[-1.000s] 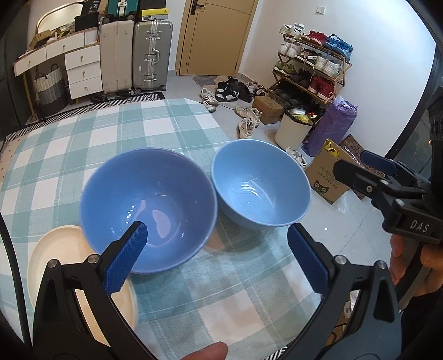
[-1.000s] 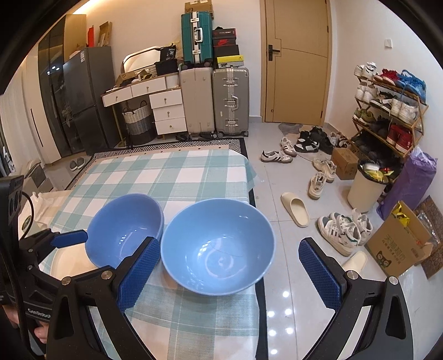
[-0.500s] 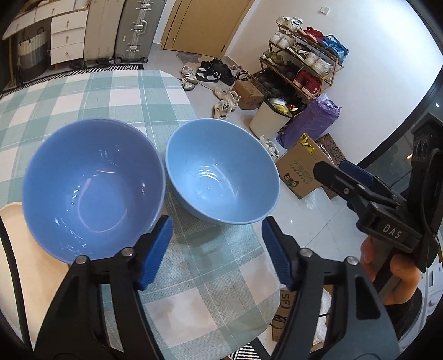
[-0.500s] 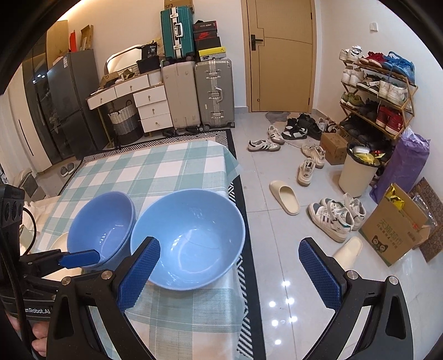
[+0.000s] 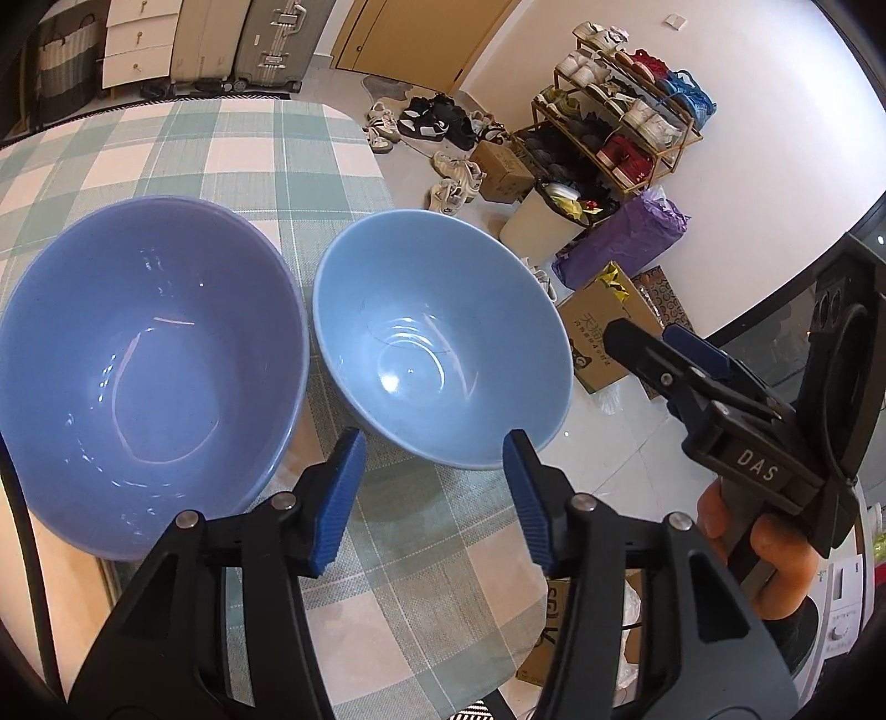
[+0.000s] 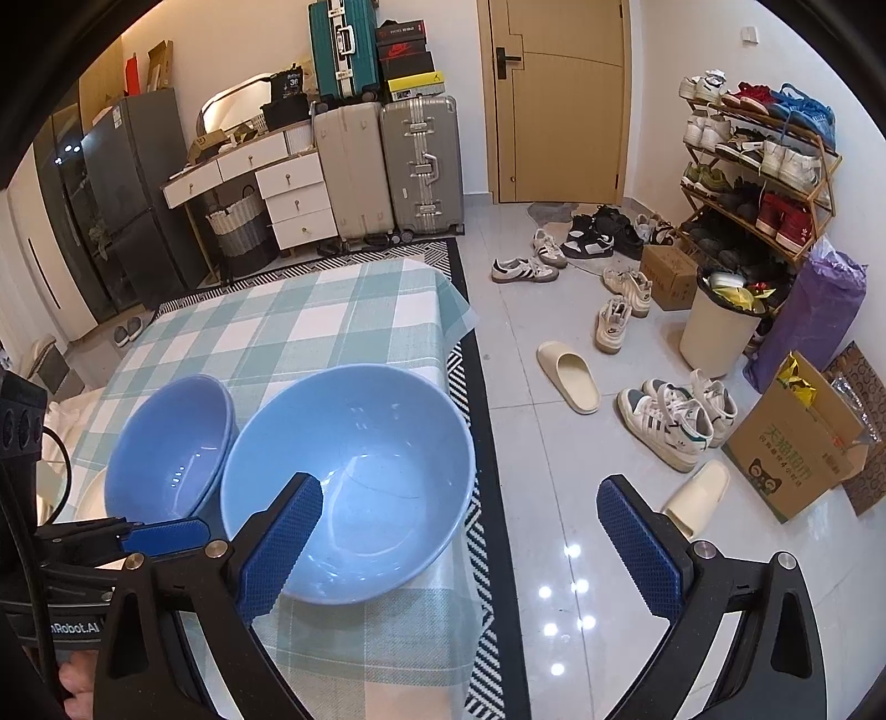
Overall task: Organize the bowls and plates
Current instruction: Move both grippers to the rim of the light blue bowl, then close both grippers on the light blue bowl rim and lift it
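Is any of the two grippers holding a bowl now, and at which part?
Nothing is held. The left gripper has closing jaws with only tablecloth between them; the right gripper is open, one finger over the lighter blue bowl, not gripping its rim.

- Checked tablecloth [image 6: 310, 327]: teal and white, covers the table.
- Suitcases: one silver [image 6: 422, 166], one beige [image 6: 350, 171], upright against the far wall; one teal [image 6: 339, 50] stacked above.
- Wooden door [image 6: 559, 99]: closed.
- Shoe rack [image 6: 758, 183]: loaded, against the right wall.
- Bin [image 6: 720, 327]: white, full, beside a purple bag [image 6: 808, 315].
- Cardboard box [image 6: 797, 443]: open, on the tiled floor.
- Loose shoes and slippers [image 6: 570, 376]: scattered on the floor.
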Demonstrator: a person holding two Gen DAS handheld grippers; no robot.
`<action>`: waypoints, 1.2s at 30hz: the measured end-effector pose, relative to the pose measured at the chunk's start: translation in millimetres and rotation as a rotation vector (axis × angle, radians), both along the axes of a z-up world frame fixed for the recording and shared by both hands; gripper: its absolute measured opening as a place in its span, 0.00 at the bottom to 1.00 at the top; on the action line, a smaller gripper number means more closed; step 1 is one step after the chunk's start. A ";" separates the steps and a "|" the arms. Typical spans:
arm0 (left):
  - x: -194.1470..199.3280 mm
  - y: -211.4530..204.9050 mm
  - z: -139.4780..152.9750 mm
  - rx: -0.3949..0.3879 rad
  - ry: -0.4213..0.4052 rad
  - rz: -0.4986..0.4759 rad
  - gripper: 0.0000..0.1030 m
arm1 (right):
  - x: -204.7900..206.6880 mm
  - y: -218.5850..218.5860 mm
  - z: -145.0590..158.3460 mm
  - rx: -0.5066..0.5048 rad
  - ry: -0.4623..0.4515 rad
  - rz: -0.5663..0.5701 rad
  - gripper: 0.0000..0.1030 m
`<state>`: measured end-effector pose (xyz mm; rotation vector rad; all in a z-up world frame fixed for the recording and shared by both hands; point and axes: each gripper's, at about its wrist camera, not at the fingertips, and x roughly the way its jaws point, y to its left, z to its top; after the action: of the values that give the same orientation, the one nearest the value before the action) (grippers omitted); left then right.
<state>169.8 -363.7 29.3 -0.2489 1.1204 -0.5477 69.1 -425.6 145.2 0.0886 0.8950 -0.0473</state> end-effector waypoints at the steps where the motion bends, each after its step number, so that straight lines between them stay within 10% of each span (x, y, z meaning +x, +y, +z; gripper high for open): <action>1: 3.6 -1.4 -2.3 0.005 -0.005 -0.003 0.47 | 2.6 -0.8 -2.0 -0.004 0.005 0.000 0.98; 19: 34.4 -0.7 -29.6 0.017 0.012 0.015 0.46 | 63.9 -5.2 -47.3 0.017 0.096 -0.001 0.64; 29: 37.7 -6.1 -30.5 0.035 -0.002 -0.002 0.44 | 75.4 -2.4 -67.8 0.001 0.124 -0.002 0.11; 36: 38.5 -7.5 -31.4 0.068 -0.020 -0.001 0.34 | 70.3 -0.6 -68.9 -0.027 0.117 0.007 0.10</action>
<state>208.2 -371.2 -2.1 -0.1837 1.1174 -0.5114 139.4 -426.2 76.3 0.0586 1.0108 -0.0586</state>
